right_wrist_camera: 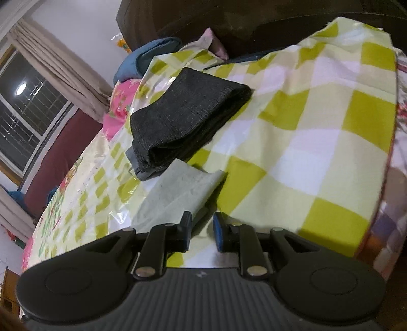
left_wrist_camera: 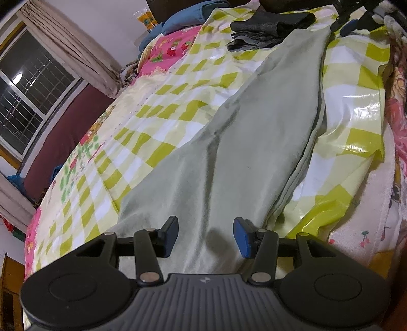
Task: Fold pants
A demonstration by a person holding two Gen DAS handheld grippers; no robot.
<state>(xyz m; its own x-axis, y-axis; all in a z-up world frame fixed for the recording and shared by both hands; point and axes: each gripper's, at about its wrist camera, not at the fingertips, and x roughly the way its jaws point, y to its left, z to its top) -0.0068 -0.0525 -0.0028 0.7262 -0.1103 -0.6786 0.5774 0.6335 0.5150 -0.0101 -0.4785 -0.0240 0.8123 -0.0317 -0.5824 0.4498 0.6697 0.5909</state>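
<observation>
Pale green pants [left_wrist_camera: 254, 142] lie lengthwise on a yellow-and-white checked sheet [left_wrist_camera: 173, 84], folded leg over leg. My left gripper [left_wrist_camera: 206, 229] hovers just over their near, wide end. It is open, with only the cloth below showing between the pads. In the right wrist view the far leg end of the pants [right_wrist_camera: 178, 188] lies just ahead of my right gripper [right_wrist_camera: 202, 229]. Its jaws stand a narrow gap apart, the hem corner reaches up to the left finger [right_wrist_camera: 185, 226], and the pads press on nothing.
A folded stack of dark garments [right_wrist_camera: 188, 112] sits beside the leg end, also at the far end of the bed [left_wrist_camera: 269, 28]. Blue pillows [right_wrist_camera: 150, 58] and a dark headboard [right_wrist_camera: 229, 23] lie beyond. A window and curtain [left_wrist_camera: 71, 53] are at the left.
</observation>
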